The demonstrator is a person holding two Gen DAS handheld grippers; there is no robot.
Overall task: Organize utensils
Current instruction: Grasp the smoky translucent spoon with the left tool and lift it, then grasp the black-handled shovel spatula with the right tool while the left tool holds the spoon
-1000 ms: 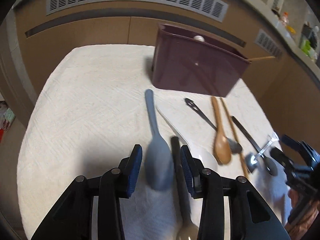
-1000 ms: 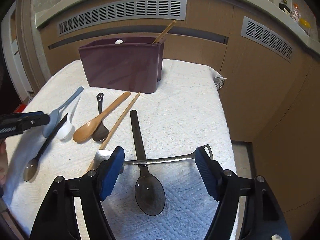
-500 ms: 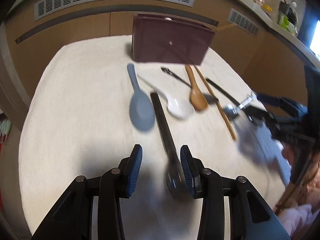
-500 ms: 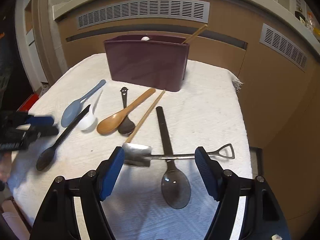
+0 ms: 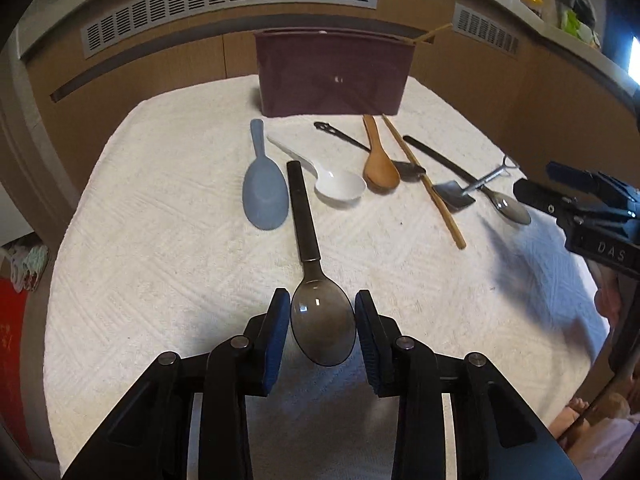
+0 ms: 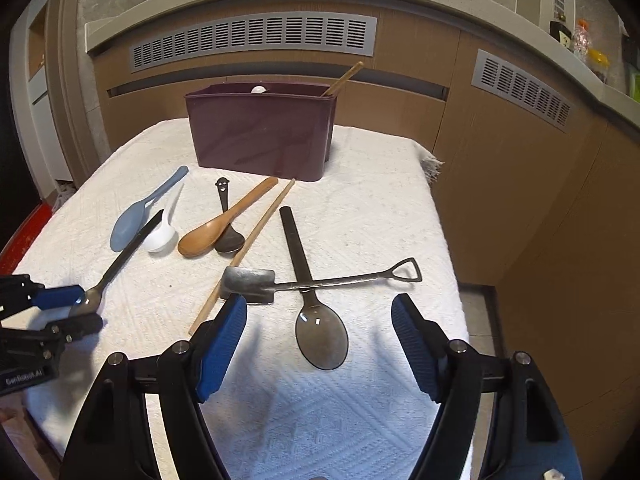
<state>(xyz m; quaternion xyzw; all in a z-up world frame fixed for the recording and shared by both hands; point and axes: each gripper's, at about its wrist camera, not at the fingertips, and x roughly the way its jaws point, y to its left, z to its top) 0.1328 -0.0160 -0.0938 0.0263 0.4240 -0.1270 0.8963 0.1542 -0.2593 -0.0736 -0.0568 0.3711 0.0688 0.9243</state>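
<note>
Several utensils lie on a white cloth in front of a maroon utensil box (image 5: 332,76) (image 6: 262,132). My left gripper (image 5: 322,320) is open, its pads on either side of the bowl of a dark black-handled spoon (image 5: 316,280) (image 6: 120,264); I cannot tell whether they touch it. My right gripper (image 6: 320,344) is wide open and empty above a second dark spoon (image 6: 316,320) crossed by a metal shovel-shaped spoon (image 6: 320,280) (image 5: 464,192). A blue spoon (image 5: 264,192), white spoon (image 5: 336,184), wooden spoon (image 5: 380,168) and a chopstick (image 5: 424,184) lie between.
A small black smiley-handled spoon (image 6: 226,216) lies under the wooden spoon. A chopstick (image 6: 344,78) and a white handle tip (image 6: 258,89) stick out of the box. Brown cabinets with vents stand behind; the cloth's right edge (image 6: 444,260) drops toward the floor.
My left gripper has pulled back along the black-handled spoon from its handle to its bowl. My right gripper has drawn back from the shovel spoon, which lies farther ahead.
</note>
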